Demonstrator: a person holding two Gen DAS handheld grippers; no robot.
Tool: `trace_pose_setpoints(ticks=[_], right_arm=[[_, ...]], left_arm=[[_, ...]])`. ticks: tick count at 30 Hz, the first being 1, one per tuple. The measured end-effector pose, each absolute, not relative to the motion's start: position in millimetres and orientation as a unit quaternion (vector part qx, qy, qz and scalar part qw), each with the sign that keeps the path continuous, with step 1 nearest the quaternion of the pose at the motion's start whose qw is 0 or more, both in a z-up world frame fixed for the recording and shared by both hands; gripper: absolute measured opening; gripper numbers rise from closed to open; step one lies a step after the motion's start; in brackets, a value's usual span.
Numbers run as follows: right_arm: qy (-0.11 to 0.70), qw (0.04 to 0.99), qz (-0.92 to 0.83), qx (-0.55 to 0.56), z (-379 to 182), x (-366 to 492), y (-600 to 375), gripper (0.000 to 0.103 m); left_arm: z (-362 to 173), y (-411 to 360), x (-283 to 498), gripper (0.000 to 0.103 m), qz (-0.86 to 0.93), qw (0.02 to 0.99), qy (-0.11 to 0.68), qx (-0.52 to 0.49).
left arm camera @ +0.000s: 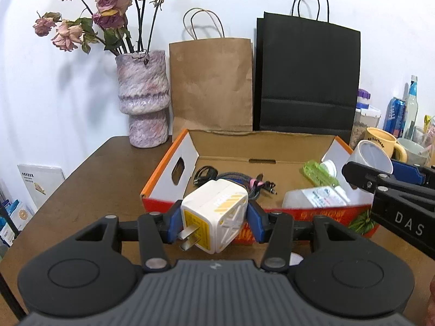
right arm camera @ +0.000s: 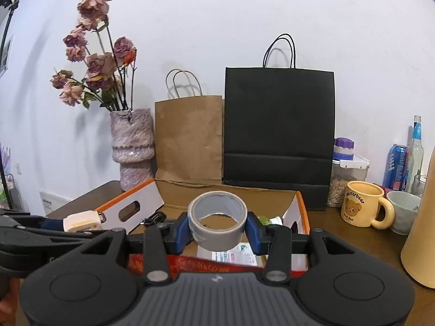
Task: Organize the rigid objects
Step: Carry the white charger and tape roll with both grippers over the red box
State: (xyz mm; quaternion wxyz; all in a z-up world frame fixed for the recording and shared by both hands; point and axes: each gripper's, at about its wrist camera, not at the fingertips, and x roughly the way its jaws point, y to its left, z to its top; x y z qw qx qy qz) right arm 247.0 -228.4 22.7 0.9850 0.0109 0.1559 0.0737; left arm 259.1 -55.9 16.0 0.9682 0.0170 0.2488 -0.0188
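My left gripper point(left arm camera: 214, 221) is shut on a white and yellow plug adapter point(left arm camera: 214, 212), held in the air just in front of the open cardboard box point(left arm camera: 168, 179); its metal prongs point toward me. My right gripper point(right arm camera: 217, 226) is shut on a roll of grey duct tape point(right arm camera: 217, 217), also raised before the box point(right arm camera: 130, 203). In the left wrist view the right gripper's fingers point(left arm camera: 361, 176) hold the tape roll point(left arm camera: 372, 154) at the box's right end. In the right wrist view the adapter point(right arm camera: 81, 221) shows at the left. Inside the box lie coiled cables point(left arm camera: 231, 179), a green bottle point(left arm camera: 318, 174) and a white bottle point(left arm camera: 315, 197).
A pink vase point(left arm camera: 144, 97) of dried roses, a brown paper bag point(left arm camera: 212, 84) and a black paper bag point(left arm camera: 307, 76) stand behind the box. At the right are a yellow mug point(right arm camera: 361, 206), a grey cup point(right arm camera: 402, 212), a blue can point(right arm camera: 395, 167), a glass bottle point(right arm camera: 417, 152) and a seed jar point(right arm camera: 345, 179).
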Motion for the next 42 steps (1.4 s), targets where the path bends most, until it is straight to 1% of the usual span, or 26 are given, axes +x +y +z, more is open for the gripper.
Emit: trace_pose_setpoints(ticks=[16, 42], right_arm=[[0.154, 0.986, 0.053, 0.026, 24, 287, -238, 0.043], [0.160, 0.985, 0.055, 0.019, 23, 351, -235, 0.042]], left_arm=[[25, -61, 301, 0.050, -0.010, 0.973, 0.229, -0.008], [21, -69, 368, 0.050, 0.003, 0.974, 0.225, -0.004]])
